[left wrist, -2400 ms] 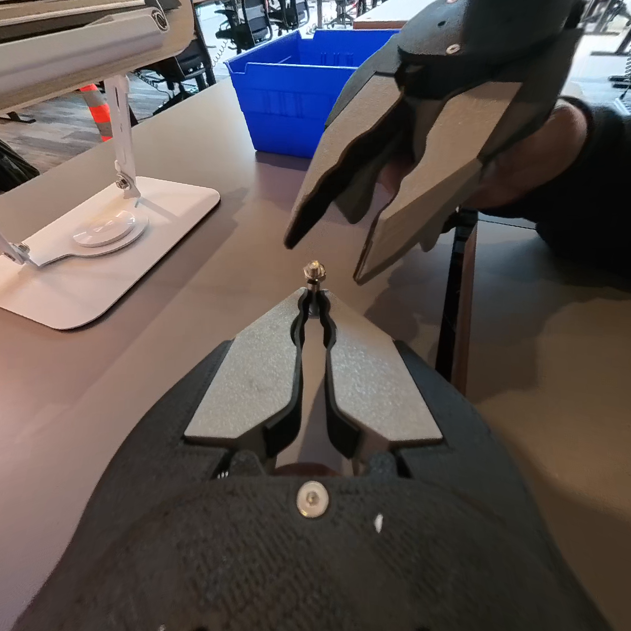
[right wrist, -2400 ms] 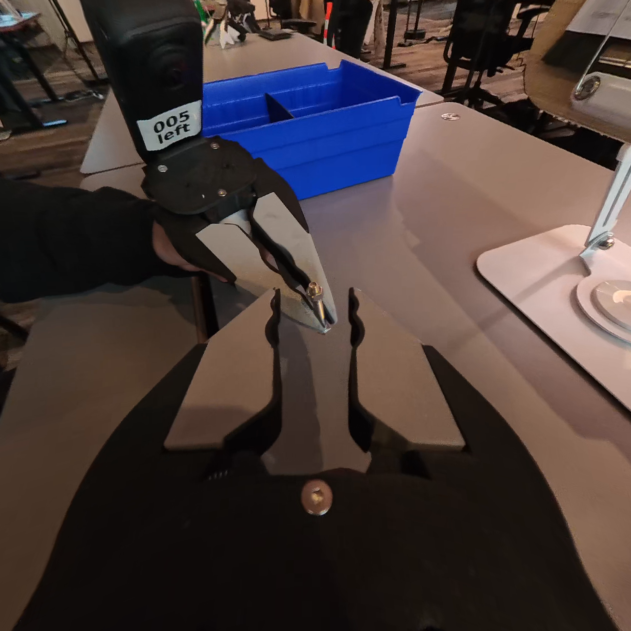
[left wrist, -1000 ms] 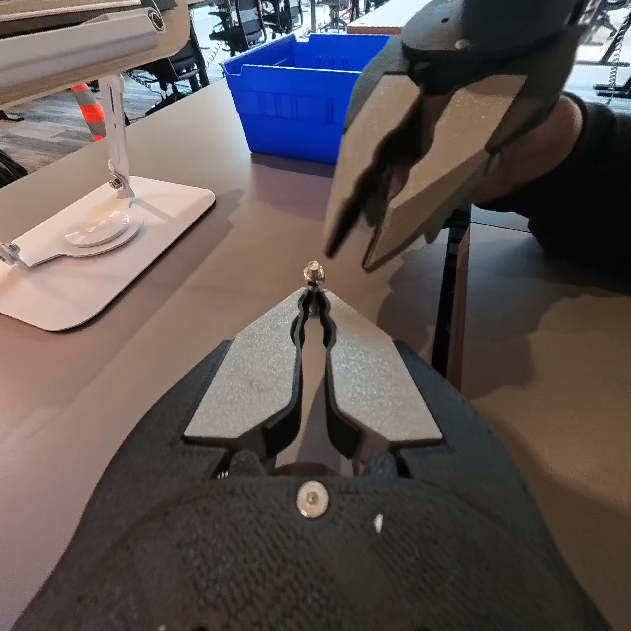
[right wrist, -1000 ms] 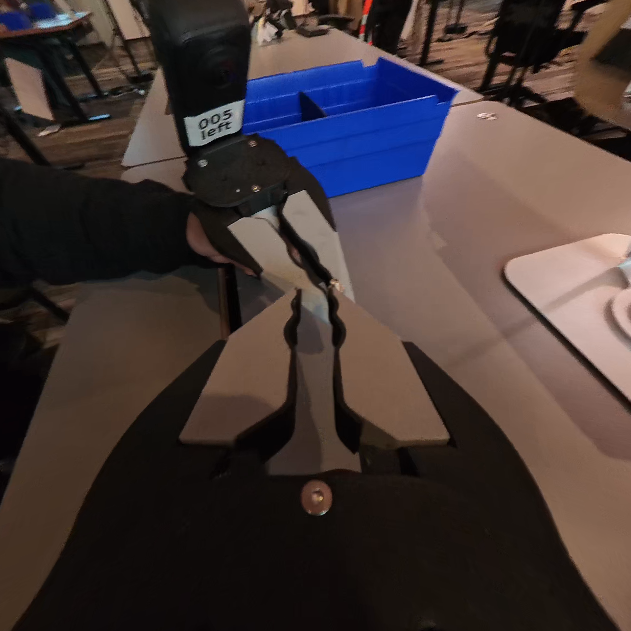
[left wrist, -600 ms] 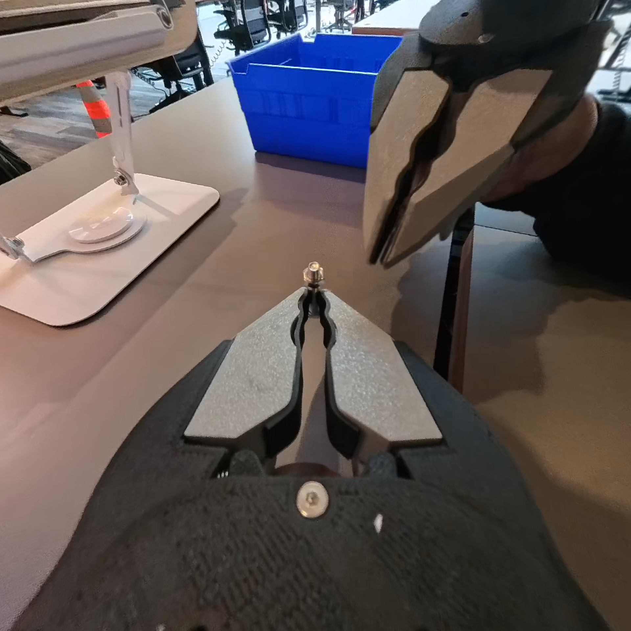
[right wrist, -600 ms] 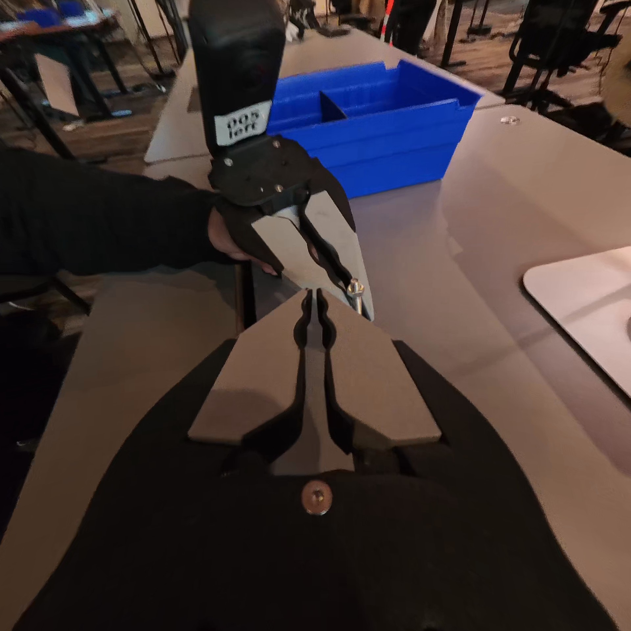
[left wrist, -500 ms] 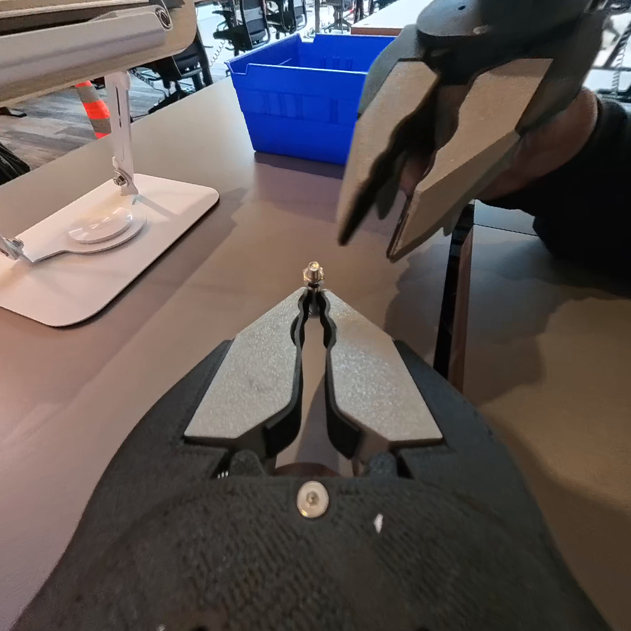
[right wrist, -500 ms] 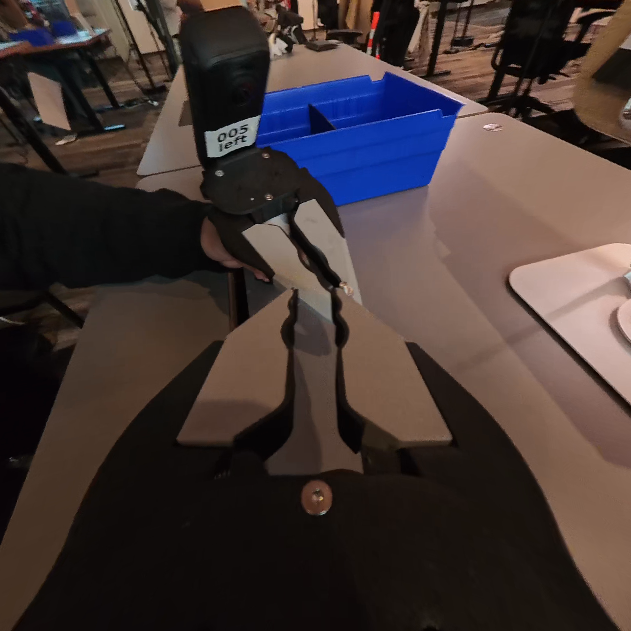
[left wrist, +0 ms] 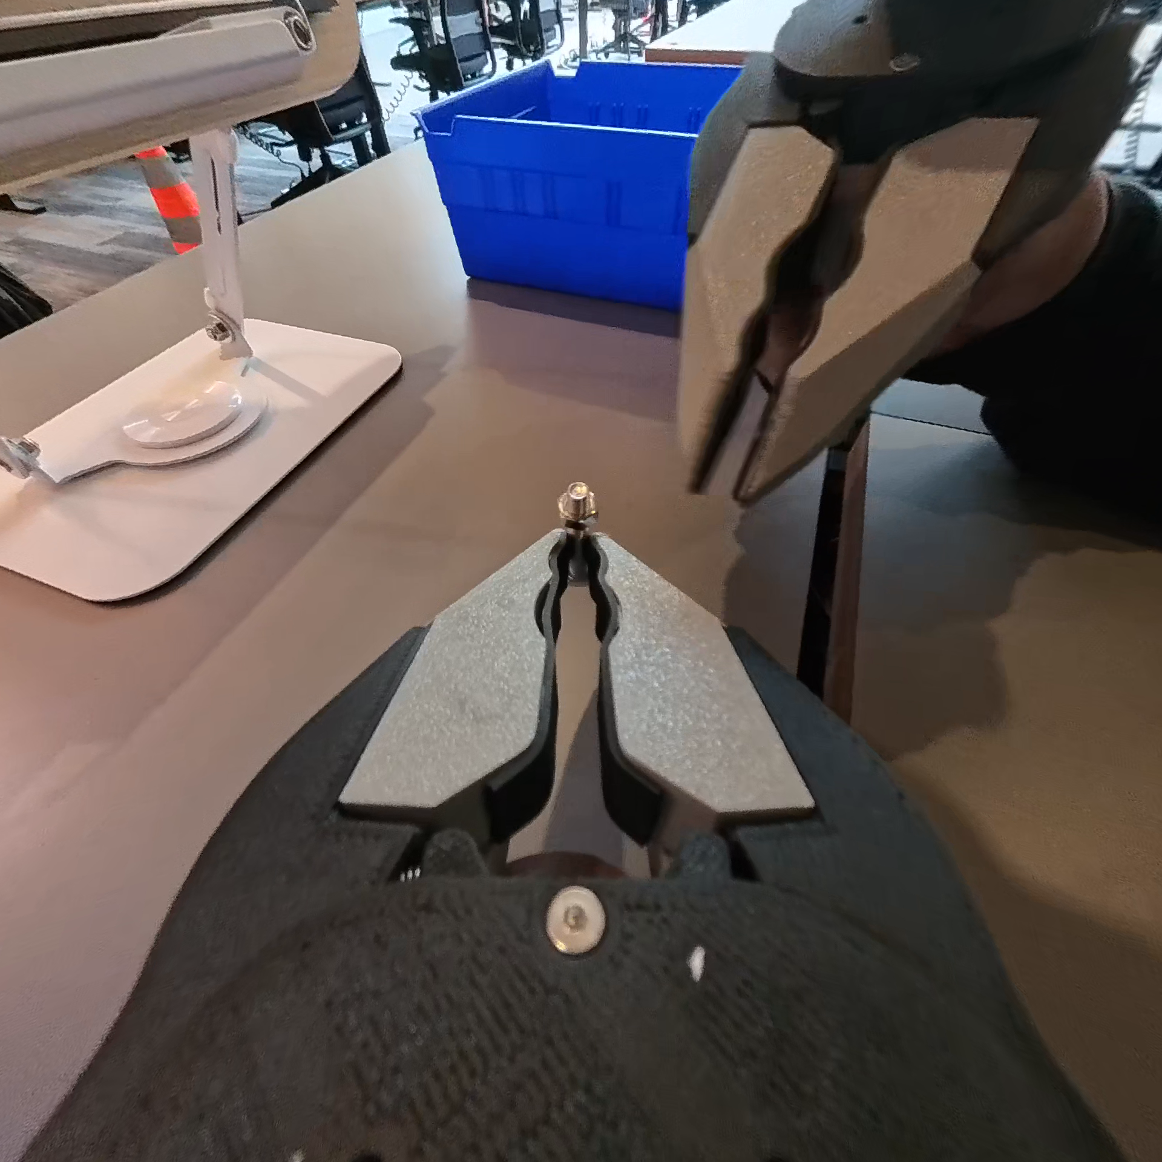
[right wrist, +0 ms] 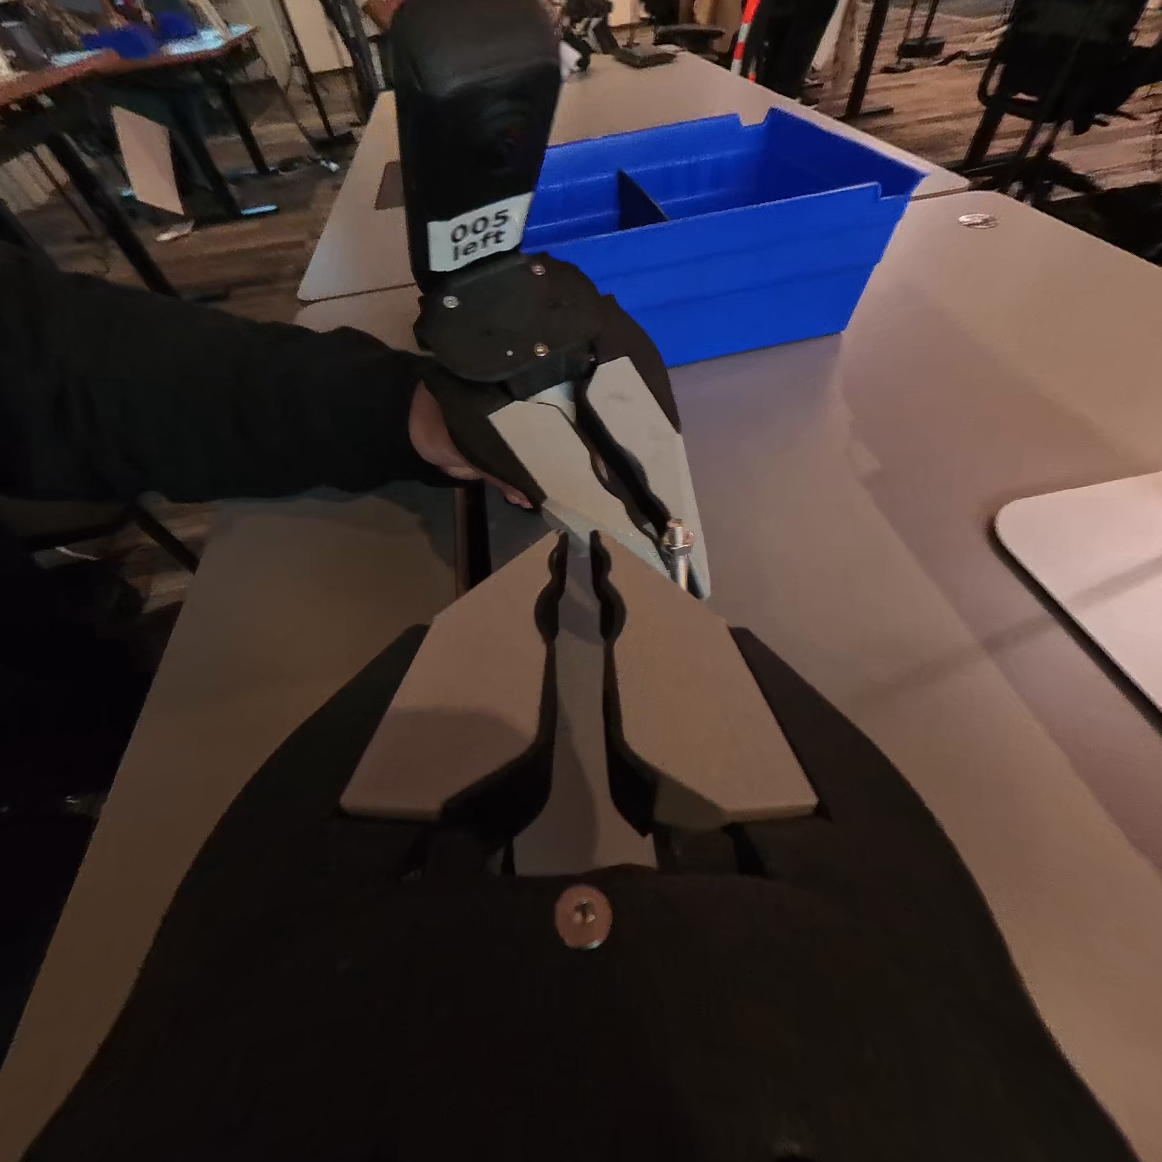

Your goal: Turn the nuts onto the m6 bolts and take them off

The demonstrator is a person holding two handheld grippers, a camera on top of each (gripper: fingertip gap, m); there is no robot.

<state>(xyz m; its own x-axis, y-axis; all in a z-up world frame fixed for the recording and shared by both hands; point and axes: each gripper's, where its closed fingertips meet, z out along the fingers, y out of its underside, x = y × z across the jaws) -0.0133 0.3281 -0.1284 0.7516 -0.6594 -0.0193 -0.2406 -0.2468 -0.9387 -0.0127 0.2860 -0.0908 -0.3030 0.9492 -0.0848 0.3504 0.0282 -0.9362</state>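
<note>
The bolt [left wrist: 577, 522] stands pinched at the very tip of the left gripper [left wrist: 576, 553], its jaws closed on the shank so that the nut [left wrist: 578, 503] and the bolt's end poke out just past them, held up in the air above the table [left wrist: 440, 453]. From the right wrist view the same bolt [right wrist: 678, 556] shows at the left gripper's tip, just right of and beyond the right gripper [right wrist: 577, 544]. That right gripper has its jaws drawn nearly together with only a narrow slit between them and nothing in it; it hangs above and to the right of the nut, near but clear of it. I'd say the turning step is in hand, between twists: the nut sits near the free end of the thread, though whether it is going on or coming off I cannot tell. The next move, as I read it, calls for the right jaws to part wider than the nut, come down square over it, close on its flats and twist, while the left holds the bolt steady. There is little bolt showing beyond the left tips, so the two grippers' tips would crowd each other. Room is otherwise good: bare table lies below, the blue bin [left wrist: 566, 182] sits well back, the white stand base [left wrist: 188, 453] is well off to the left, and a dark gap between tables [left wrist: 817, 597] runs under the right gripper, where a dropped nut could fall.
</note>
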